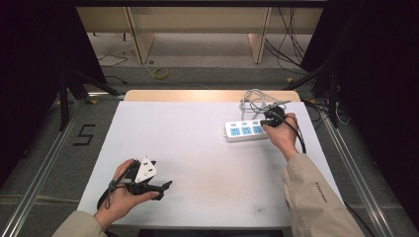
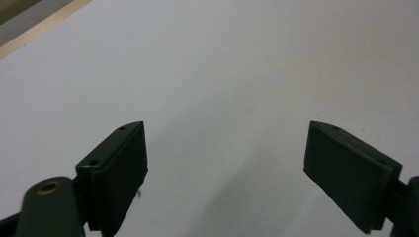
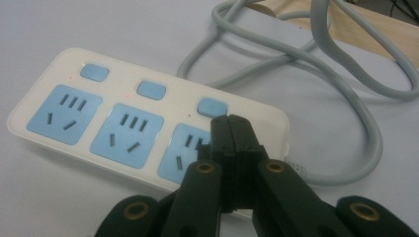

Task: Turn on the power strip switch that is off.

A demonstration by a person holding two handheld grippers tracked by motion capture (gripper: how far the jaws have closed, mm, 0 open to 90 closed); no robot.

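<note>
A white power strip [image 1: 245, 130] with blue sockets and blue switches lies on the white table top [image 1: 197, 163], right of centre; its grey cord [image 1: 253, 100] coils behind it. In the right gripper view the strip [image 3: 123, 133] has three sockets, each with a switch above it. My right gripper [image 3: 230, 121] is shut with nothing between its jaws, its tips just below the rightmost blue switch [image 3: 212, 106], over the rightmost socket. Whether they touch the strip I cannot tell. My right gripper [image 1: 267, 122] sits at the strip's right end. My left gripper [image 1: 165, 186] rests open near the front left; its jaws [image 2: 225, 168] stand wide over bare table.
The grey cord [image 3: 316, 74] loops over the table's far wooden edge [image 1: 212, 95]. Metal rails run along both sides of the table. Cables lie on the floor beyond, and a wooden shelf frame stands at the back.
</note>
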